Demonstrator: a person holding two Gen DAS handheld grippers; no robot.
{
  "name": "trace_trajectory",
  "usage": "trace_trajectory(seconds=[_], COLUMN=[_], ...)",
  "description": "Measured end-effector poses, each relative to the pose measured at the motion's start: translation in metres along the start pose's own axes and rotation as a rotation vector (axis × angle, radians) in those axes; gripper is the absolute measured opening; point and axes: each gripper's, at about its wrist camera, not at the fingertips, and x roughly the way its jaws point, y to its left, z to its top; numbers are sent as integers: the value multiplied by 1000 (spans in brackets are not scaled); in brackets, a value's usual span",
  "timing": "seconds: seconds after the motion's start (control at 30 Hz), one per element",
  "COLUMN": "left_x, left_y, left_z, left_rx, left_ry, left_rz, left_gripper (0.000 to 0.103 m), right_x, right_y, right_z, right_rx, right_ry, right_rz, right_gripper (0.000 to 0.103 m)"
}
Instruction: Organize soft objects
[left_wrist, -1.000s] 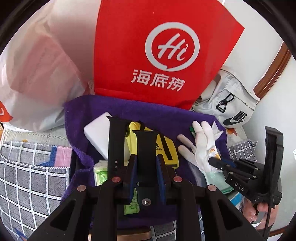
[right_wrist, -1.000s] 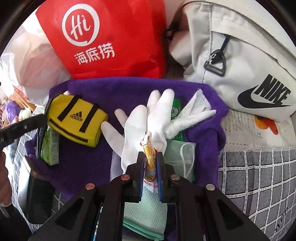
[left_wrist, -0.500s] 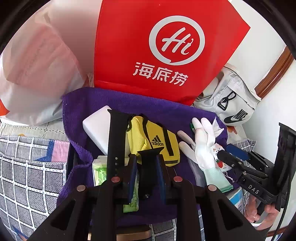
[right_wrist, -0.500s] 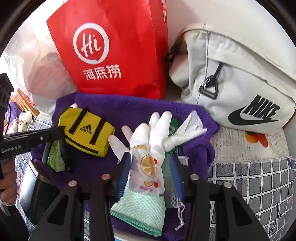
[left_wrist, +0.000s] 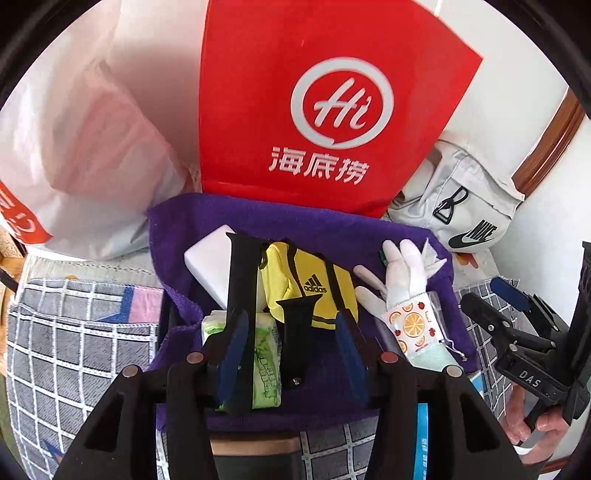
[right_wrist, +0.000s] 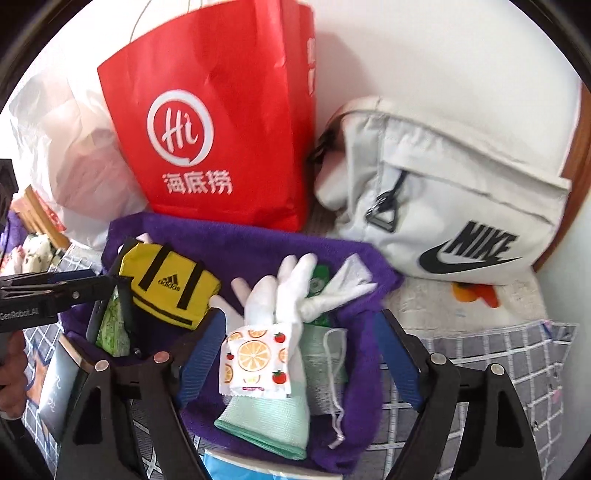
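Both tools just opened. Right tool (right_wrist: 295, 350) apart over the glove (right_wrist: 273, 314); left tool (left_wrist: 288, 347) apart around the watch strap (left_wrist: 295, 332). Both lie on the purple towel (right_wrist: 258, 243), glove at 3 o'clock of the yellow pouch (right_wrist: 166, 284). Lift clear without snagging.

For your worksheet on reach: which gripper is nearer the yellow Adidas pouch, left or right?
Left. The left gripper hangs just in front of the pouch, which shows between its open fingers. The right gripper is off to the pouch's side, open over the white glove.
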Motion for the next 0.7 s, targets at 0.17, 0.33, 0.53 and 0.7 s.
trace_trajectory(seconds=[0.17,0.33,0.53,0.7], left_x=[-23,-57,-110,-156], left_y=[-6,-9,-14,-25], left_z=[-15,-40,-80,-116], left_rx=[15,12,-10,-5], left_ry=[-20,-29,-71,-119], left_rz=[4,3,-11,-14], left_gripper=[61,62,69,78], right_x=[-24,-49,-114,-167], right_y=[-3,2,23,45], right_z=[-12,-33,-56,-85], right_rx=[66,66,59,-2], right_ry=[14,32,-53,-111], right_rz=[42,26,43,-2], right_gripper=[82,82,88,102])
